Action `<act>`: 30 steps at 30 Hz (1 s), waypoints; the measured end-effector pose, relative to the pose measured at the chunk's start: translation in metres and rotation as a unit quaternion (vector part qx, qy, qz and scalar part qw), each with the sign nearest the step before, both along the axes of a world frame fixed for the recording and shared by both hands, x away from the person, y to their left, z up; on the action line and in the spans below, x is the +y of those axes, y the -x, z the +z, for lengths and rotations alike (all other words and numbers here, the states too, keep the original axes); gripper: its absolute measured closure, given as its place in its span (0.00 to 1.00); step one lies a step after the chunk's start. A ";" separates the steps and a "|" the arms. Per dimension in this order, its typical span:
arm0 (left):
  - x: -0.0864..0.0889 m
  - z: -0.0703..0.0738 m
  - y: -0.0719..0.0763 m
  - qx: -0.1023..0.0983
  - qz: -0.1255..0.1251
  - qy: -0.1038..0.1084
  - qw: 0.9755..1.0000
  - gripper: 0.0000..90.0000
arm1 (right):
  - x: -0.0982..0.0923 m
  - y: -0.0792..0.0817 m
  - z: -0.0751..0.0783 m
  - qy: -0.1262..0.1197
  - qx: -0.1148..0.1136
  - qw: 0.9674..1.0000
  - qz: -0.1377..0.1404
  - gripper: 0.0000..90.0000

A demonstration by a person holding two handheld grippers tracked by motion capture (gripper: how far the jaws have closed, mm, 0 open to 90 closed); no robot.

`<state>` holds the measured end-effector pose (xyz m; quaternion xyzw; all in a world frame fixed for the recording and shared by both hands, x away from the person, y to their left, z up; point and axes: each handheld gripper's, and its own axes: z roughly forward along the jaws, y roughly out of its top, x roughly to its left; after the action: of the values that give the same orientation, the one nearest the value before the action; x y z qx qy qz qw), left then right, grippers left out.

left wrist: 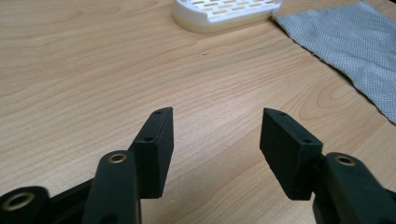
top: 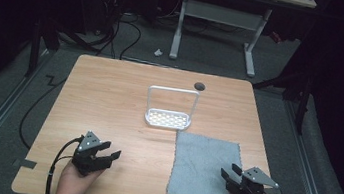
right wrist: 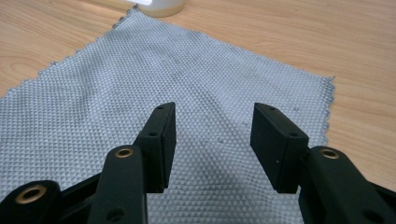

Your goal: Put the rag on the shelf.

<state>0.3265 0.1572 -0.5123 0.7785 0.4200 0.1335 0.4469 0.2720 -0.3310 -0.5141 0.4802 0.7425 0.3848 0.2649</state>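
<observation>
Lower right of the high view, a woven grey cloth (top: pixel 203 168) lies flat on the wood table (top: pixel 109 99). The right gripper (right wrist: pixel 212 140) gapes wide and empty over its dimpled weave. The left gripper (left wrist: pixel 215 144), equally wide and empty, faces a white slotted tray (left wrist: pixel 224 11).

no text, label, brand, number or sign can be read anywhere in the three views. the grey cloth (top: pixel 203 168) shows a woven pattern but no tag with writing, the white slotted tray (top: pixel 167 120) bears no print, and the wooden tabletop (top: pixel 109 99) carries no sticker or mark with letters.
</observation>
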 end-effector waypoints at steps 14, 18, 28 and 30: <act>-0.009 -0.002 0.006 -0.014 -0.020 -0.001 1.000 0.52 | -0.007 -0.001 -0.004 -0.011 0.011 1.000 -0.008 0.56; -0.019 0.001 0.010 -0.002 -0.040 0.024 0.999 0.68 | -0.009 -0.003 -0.003 -0.012 0.009 1.000 -0.012 0.56; -0.078 -0.003 0.015 0.034 -0.104 0.015 0.994 1.00 | -0.013 -0.001 -0.002 -0.018 0.007 1.000 -0.017 0.56; -0.093 -0.005 0.018 0.035 -0.119 0.011 0.992 1.00 | -0.013 -0.002 -0.002 -0.017 0.006 1.000 -0.016 0.56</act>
<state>0.3086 0.0643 -0.5173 0.8223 0.3409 0.0473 0.4532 0.2735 -0.3444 -0.5163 0.4986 0.7297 0.3903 0.2581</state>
